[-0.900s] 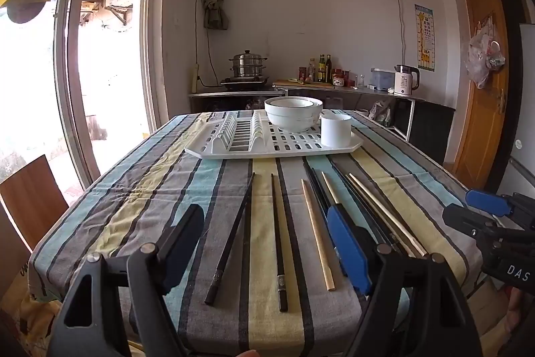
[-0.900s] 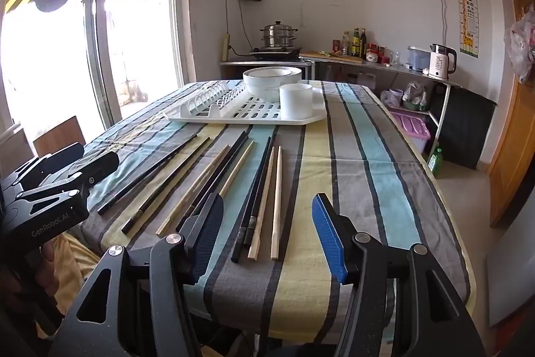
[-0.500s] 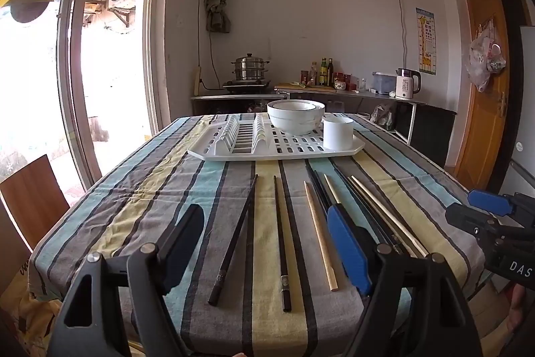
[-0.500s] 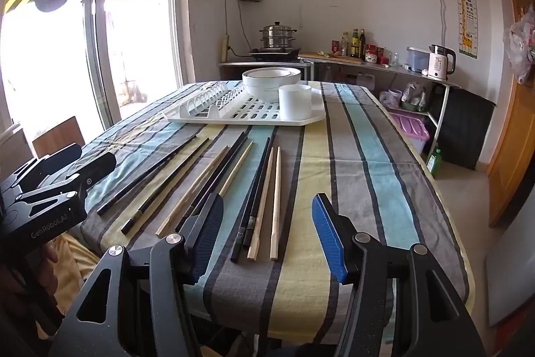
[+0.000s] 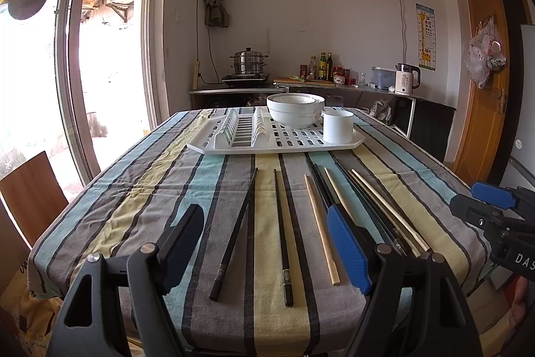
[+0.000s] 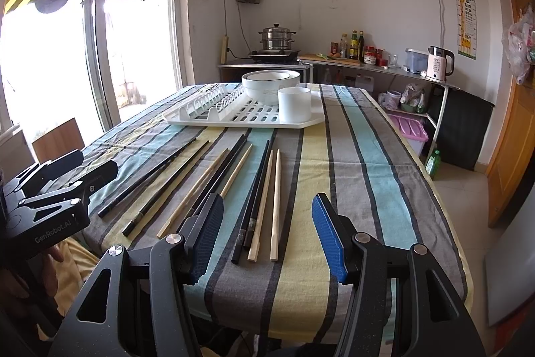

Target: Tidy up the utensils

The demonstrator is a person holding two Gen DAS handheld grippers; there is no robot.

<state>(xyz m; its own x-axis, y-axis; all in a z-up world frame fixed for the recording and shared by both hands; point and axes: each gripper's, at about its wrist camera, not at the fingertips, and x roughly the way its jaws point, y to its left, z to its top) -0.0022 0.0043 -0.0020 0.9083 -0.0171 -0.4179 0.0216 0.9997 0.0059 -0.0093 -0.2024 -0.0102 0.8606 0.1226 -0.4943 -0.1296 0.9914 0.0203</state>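
Several black and pale wooden chopsticks lie lengthwise on the striped tablecloth (image 5: pixel 140 189). In the left wrist view my left gripper (image 5: pixel 264 216) hangs open above the near edge, over two separate black chopsticks (image 5: pixel 237 233) and beside a wooden chopstick (image 5: pixel 321 223). My right gripper (image 6: pixel 267 203) is open too, over a black pair (image 6: pixel 254 189) and a wooden pair (image 6: pixel 276 196). Nothing is between either pair of fingers. Farther back stands a white drying rack (image 5: pixel 277 146) with stacked white bowls (image 5: pixel 296 109) and a white cup (image 5: pixel 337 126).
A wooden chair (image 5: pixel 30 193) stands at the table's left, by the glass sliding door. Behind the table a counter carries a steel pot (image 5: pixel 249 62), bottles and a kettle (image 5: pixel 406 79). An orange door (image 5: pixel 485 82) is at the right. A purple bin (image 6: pixel 409 129) sits on the floor.
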